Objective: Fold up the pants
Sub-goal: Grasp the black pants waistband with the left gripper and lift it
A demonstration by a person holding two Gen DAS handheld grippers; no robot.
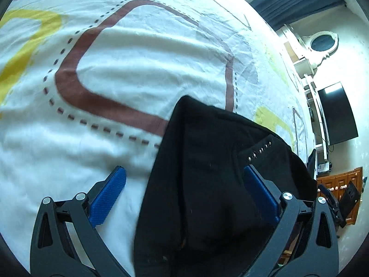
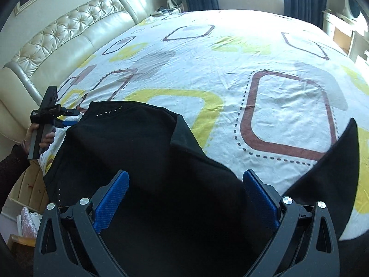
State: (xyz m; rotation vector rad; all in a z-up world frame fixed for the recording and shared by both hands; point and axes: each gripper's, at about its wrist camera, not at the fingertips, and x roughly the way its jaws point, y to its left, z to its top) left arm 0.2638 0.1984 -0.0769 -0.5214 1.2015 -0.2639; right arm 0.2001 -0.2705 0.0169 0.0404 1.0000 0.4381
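Pants [image 2: 143, 161]: black cloth, lying over the near edge of the bed, running from between the right tongs' fingers out to the left tongs at its far-left corner.
Pants, detail: a row of small metal studs [image 2: 108, 112] runs along the top edge close to the left tongs; a second short row shows low on the left side. One flap is turned over at the middle, and a pointed tip of the cloth [image 2: 346, 143] stands up just outside the right tongs' right finger.
Left tongs [image 1: 184, 191]: spread wide in their own view, blue pads [image 1: 108, 198] well apart. The dark cloth fills the gap between them and reaches the right-hand pad; the left-hand pad sits over bare sheet. Nothing is pinched. In the right wrist view these tongs [image 2: 69, 117] sit at the cloth's corner, but too small to tell contact.
Right tongs [image 2: 185, 192]: also spread wide, with the cloth lying below and between both blue pads, not pinched.
Hand [image 2: 38, 136]: grips the handle of the left tongs, with a dark sleeve behind it.
Bed sheet [image 2: 253, 46]: white, wrinkled, printed with yellow, brown and grey rounded squares; it stretches ahead of both tongs.
Headboard [image 2: 69, 34]: cream, tufted, beyond the left tongs.
Screen [image 1: 336, 113]: dark, on the wall, right of the left tongs.
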